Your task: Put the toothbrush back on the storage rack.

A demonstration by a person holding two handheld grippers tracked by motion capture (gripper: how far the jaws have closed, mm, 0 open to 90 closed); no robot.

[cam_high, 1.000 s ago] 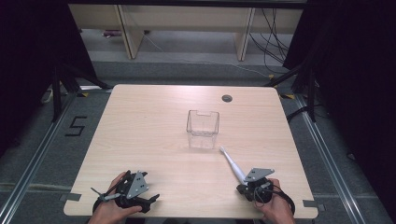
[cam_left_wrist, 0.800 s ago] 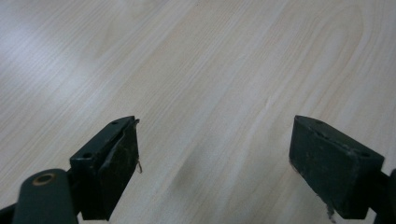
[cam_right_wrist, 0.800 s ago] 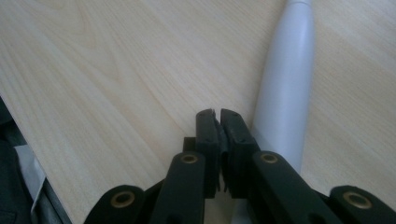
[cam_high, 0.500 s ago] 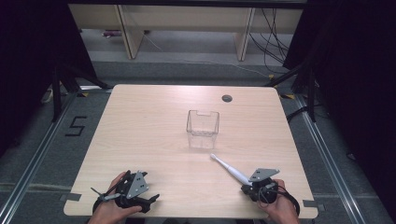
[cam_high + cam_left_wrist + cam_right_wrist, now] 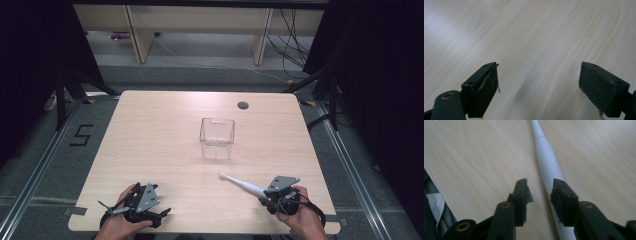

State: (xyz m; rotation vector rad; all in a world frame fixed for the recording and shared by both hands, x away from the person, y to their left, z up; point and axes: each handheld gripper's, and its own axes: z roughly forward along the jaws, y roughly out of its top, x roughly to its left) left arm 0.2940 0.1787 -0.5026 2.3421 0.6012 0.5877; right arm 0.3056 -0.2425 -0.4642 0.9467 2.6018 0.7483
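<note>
- Sitting at the lower left of the high view, the left gripper (image 5: 161, 216) rests low by the near edge of the table (image 5: 150, 130). In the left gripper view its jaws stand wide apart with bare wood between them. It holds nothing.
- At the lower right of the high view, the right gripper (image 5: 264, 199) is next to the thick end of a white electric toothbrush (image 5: 243, 184).
- In the right gripper view the jaws are a little way apart. The white handle (image 5: 549, 165) runs up the middle of the frame and slips under the right-hand jaw. The gap between the jaws shows bare wood, so I think the brush is not pinched. It looks to be lying flat on the table.
- The toothbrush looks hard, smooth and round. I guess it is light but slippery, and it could roll or slide out of a weak squeeze. It will not bend.
- The best place to grab looks like the fat part of the handle, across its width, not the thin neck near the small brush head (image 5: 223, 175).
- Farther up, near the middle of the high view, stands a clear plastic box (image 5: 217, 138) with an open top. It looks light and could tip or slide if bumped. It is well apart from the brush.
- Near the far edge is a small round hole (image 5: 243, 105) in the table.
</note>
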